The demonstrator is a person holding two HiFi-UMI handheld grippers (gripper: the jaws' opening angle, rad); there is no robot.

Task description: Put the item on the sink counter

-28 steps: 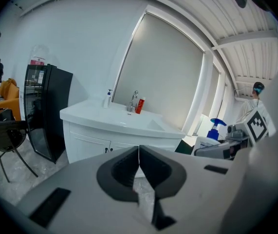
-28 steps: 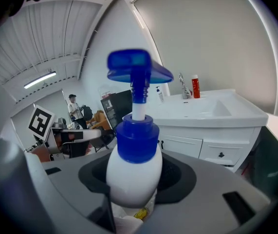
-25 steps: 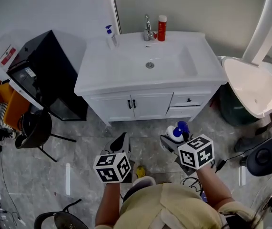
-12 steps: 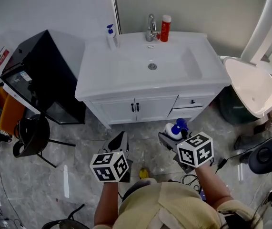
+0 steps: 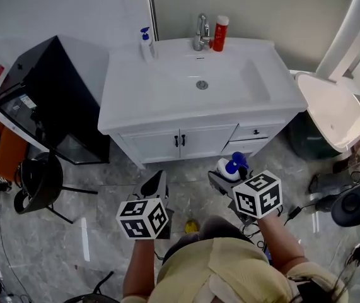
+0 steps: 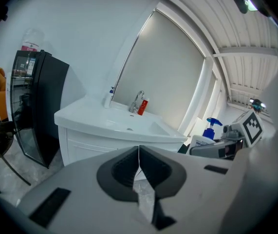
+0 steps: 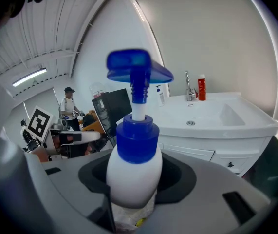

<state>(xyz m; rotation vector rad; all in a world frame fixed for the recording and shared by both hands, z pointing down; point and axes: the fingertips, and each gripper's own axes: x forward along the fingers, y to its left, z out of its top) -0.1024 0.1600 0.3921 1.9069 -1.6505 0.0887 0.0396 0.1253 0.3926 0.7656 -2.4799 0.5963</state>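
The right hand-held gripper is clamped on an upright pump bottle, held above the floor on the near side of the white desk. The left hand-held gripper has its jaws together, empty.

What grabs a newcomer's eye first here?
The white pump bottle with its blue head, clamped upright in the right gripper, fills that gripper's view. Ahead stands the white sink counter, with a red bottle beside the faucet at its back edge. The left gripper is shut and empty.
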